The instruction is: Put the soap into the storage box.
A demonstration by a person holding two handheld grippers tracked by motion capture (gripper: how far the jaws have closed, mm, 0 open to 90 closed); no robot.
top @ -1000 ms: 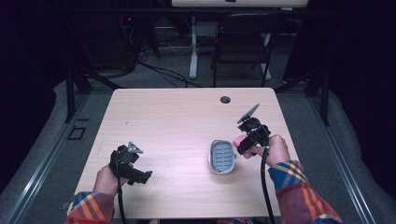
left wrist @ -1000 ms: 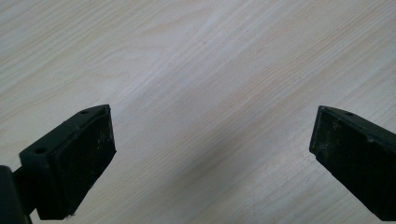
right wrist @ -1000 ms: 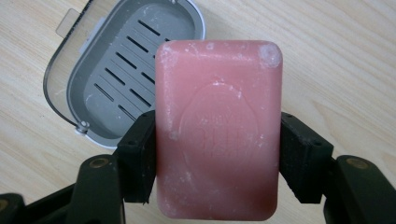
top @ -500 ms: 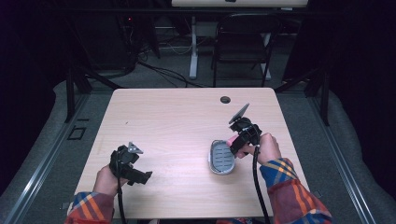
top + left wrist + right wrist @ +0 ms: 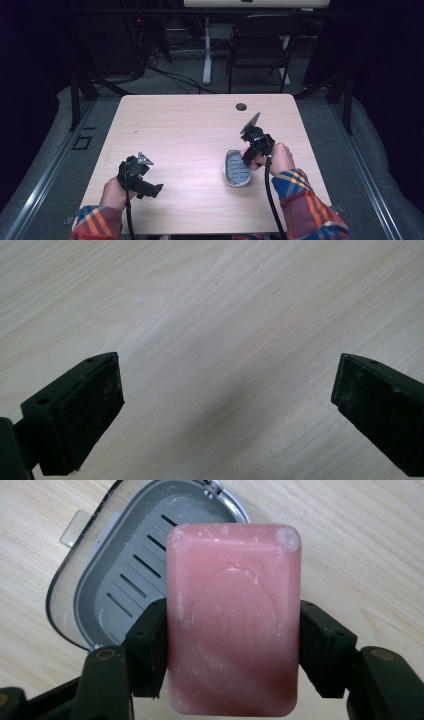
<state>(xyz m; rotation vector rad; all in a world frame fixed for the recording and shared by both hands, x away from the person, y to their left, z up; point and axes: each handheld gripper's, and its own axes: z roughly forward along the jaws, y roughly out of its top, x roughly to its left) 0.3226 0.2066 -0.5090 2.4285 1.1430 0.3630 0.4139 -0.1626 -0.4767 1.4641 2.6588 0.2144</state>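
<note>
A pink bar of soap [image 5: 234, 617] is clamped by its long sides between the jaws of my right gripper [image 5: 232, 645], held just above the table. Under and beyond it lies a grey soap dish [image 5: 125, 575] with a slotted floor and a clear rim, nothing in it. From above, the right gripper [image 5: 248, 156] hangs at the dish's [image 5: 235, 169] right edge. At the table's near left my left gripper [image 5: 150, 189] rests low over the wood, and in its own view the left gripper [image 5: 227, 400] stands wide open over bare wood.
The light wooden table [image 5: 190, 125] has a small dark cable hole [image 5: 241, 106] near its far edge. A dark chair [image 5: 257, 47] and a white desk leg [image 5: 206, 50] stand on the floor beyond the table.
My right gripper has carried the soap leftward and slightly down, from beside the dish to over its right edge. The left gripper has stayed put.
</note>
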